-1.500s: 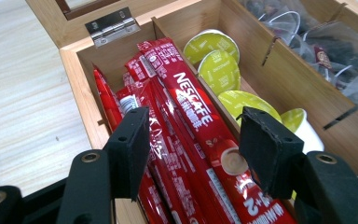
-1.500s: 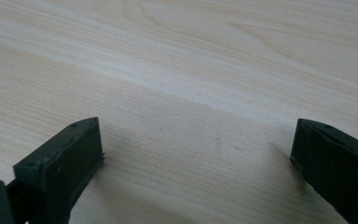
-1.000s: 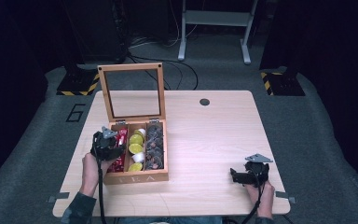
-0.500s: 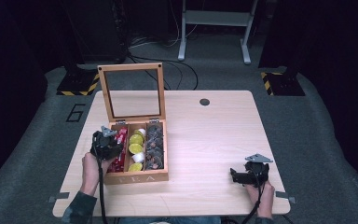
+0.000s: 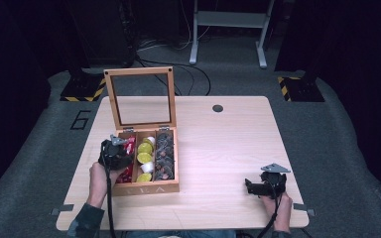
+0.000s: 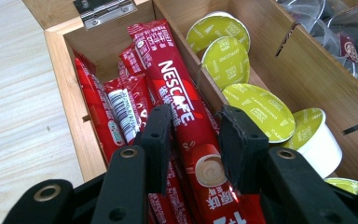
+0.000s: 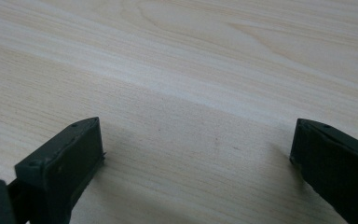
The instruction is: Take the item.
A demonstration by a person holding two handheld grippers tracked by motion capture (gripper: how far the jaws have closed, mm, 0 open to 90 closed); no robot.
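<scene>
— Left hand-held gripper (image 6: 193, 135)?
— Down in the leftmost compartment of the wooden box (image 5: 149, 188), jaws astride a red Nescafé stick (image 6: 186, 116). Just been shifting, a little closing and then a slight easing open. Stick between the pads, both pads close against its sides; cannot tell whether truly pinched.
— Where exactly, that stick?
— Lying lengthwise atop the other red sticks (image 6: 121, 107), tilted against the divider. Next compartment over: green-lidded capsules (image 6: 256, 109), one white cup on its side. Far compartment: clear-wrapped dark sachets (image 6: 349, 42).
— Box itself?
— On the left half of the counter (image 5: 218, 144), glass lid (image 5: 141, 96) standing upright at the back.
— Right hand-held gripper (image 5: 258, 186)?
— Near the counter's front right corner, well apart from the box. Jaws spread wide, nothing but bare wood between them.
</scene>
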